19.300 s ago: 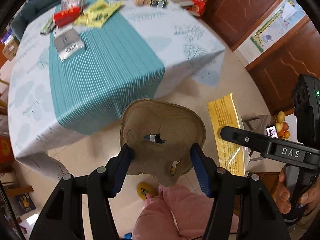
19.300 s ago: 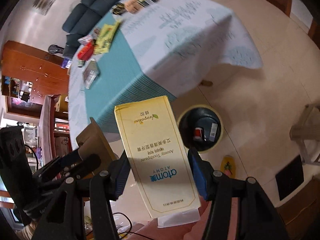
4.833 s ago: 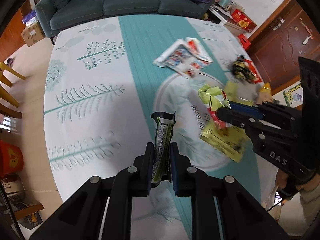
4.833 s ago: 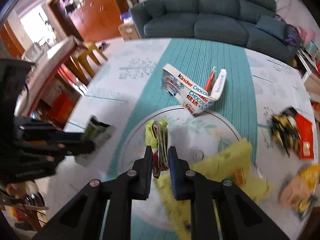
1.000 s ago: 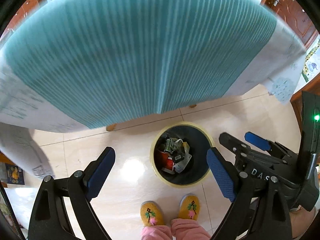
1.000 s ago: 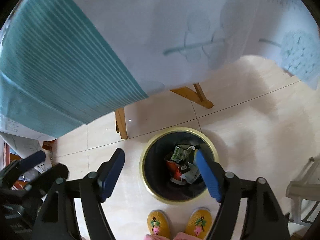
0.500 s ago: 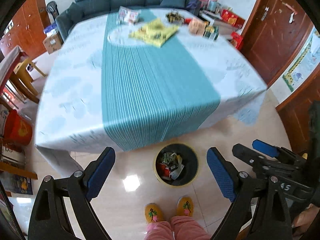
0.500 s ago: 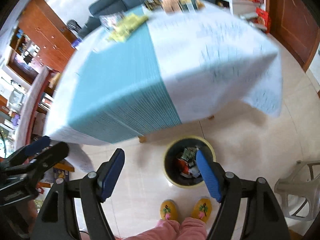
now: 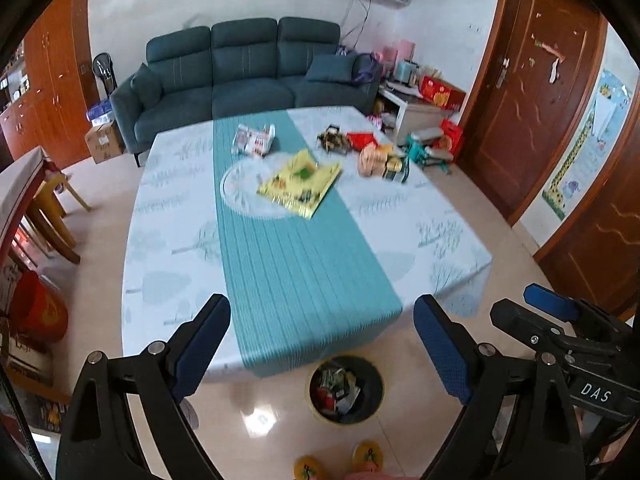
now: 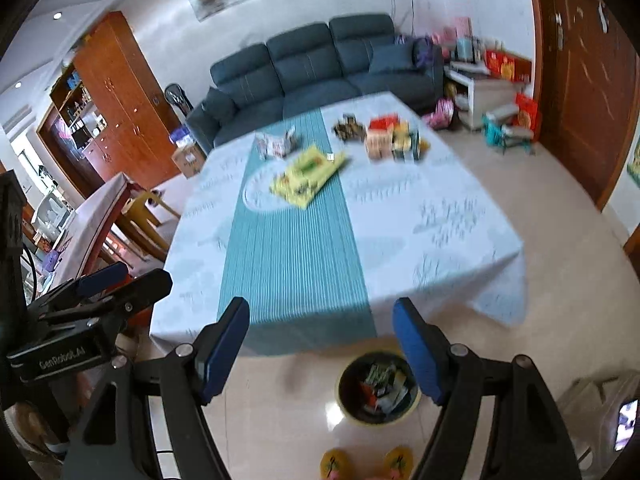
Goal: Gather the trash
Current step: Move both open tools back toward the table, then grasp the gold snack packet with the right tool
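Observation:
A round bin (image 9: 345,390) (image 10: 378,388) with a yellow rim stands on the floor by the table's near edge, with several wrappers inside. My left gripper (image 9: 322,344) is open and empty, raised above the bin and the near table edge. My right gripper (image 10: 322,346) is open and empty too, beside the left one. On the far half of the table (image 9: 168,248) (image 10: 460,220) lie a yellow packet (image 9: 300,182) (image 10: 308,172), a Kinder box (image 9: 254,141) (image 10: 276,144), and several snack packs (image 9: 380,156) (image 10: 384,136).
A dark sofa (image 9: 240,68) stands behind the table. Wooden doors (image 9: 532,92) are on the right, chairs and a second table (image 10: 100,216) on the left. A person's yellow slippers (image 10: 366,462) are on the tiled floor below the bin. A plastic stool (image 10: 592,404) is at the right.
Both grippers have risen from just above the bin to above table height and tilted up, so the tabletop and sofa have come into view. Both stay open and empty.

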`<state>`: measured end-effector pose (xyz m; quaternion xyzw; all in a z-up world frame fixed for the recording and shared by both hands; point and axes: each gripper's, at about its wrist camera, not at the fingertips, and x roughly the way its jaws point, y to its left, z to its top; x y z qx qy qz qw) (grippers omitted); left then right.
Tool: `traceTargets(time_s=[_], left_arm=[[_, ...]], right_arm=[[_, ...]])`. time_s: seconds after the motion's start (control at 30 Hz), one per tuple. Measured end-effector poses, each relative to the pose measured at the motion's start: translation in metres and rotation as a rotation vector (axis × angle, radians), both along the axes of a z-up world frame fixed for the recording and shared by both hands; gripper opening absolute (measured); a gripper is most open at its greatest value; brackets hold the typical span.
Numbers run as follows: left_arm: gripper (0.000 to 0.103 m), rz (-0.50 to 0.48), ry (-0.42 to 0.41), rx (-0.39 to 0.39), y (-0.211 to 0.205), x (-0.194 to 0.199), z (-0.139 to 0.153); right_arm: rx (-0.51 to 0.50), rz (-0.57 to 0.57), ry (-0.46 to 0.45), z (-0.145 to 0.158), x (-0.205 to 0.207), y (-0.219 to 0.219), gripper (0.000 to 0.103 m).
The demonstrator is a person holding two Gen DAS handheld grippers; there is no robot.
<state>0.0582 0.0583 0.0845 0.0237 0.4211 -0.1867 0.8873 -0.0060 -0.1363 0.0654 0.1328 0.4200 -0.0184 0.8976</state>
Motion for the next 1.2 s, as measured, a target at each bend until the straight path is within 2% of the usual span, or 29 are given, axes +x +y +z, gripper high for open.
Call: traceTargets(time_s=[0.17,0.5,0.57,0.67,0.77,0.87,0.97,1.0,1.07,1.13,1.2], left_arm=[[0.092,-0.018,0.009,-0.007,-0.013,0.020,0.015],[0.092,0.017,0.061,0.015,-0.066,0.080,0.005],[0.090,0.039,0.069,0.013,-0.082,0.099,0.001],[0.081,0.092,0.104,0.007,-0.115,0.138,-0.007],[0.079,0.155,0.168,-0.012,-0.146,0.180,-0.015],[0.073,0.197,0.214,-0.033,-0.177,0.220,-0.021],[0.071,0.216,0.228,-0.012,-0.203,0.253,-0.028],[0.069,0.219,0.235,-0.008,-0.208,0.262,-0.031],[0.063,0.216,0.254,0.012,-0.221,0.280,-0.040],[0.052,0.214,0.272,0.034,-0.229,0.295,-0.047],[0.049,0.211,0.296,0.046,-0.234,0.311,-0.056]], right_arm=[[-0.026,-0.012,-0.038,0.019,0.015,-0.011,0.074],[-0.045,0.032,-0.032,0.016,0.072,-0.064,0.074],[-0.037,0.061,-0.029,0.011,0.094,-0.083,0.074],[-0.017,0.122,-0.019,0.002,0.133,-0.116,0.074],[-0.003,0.192,0.006,-0.007,0.176,-0.149,0.066],[0.001,0.248,0.057,-0.014,0.218,-0.180,0.064],[0.025,0.317,0.086,-0.021,0.261,-0.210,0.063],[0.028,0.334,0.096,-0.025,0.275,-0.218,0.060],[0.050,0.367,0.120,-0.034,0.303,-0.230,0.054],[0.068,0.394,0.148,-0.048,0.332,-0.240,0.053],[0.070,0.412,0.170,-0.061,0.353,-0.245,0.052]])
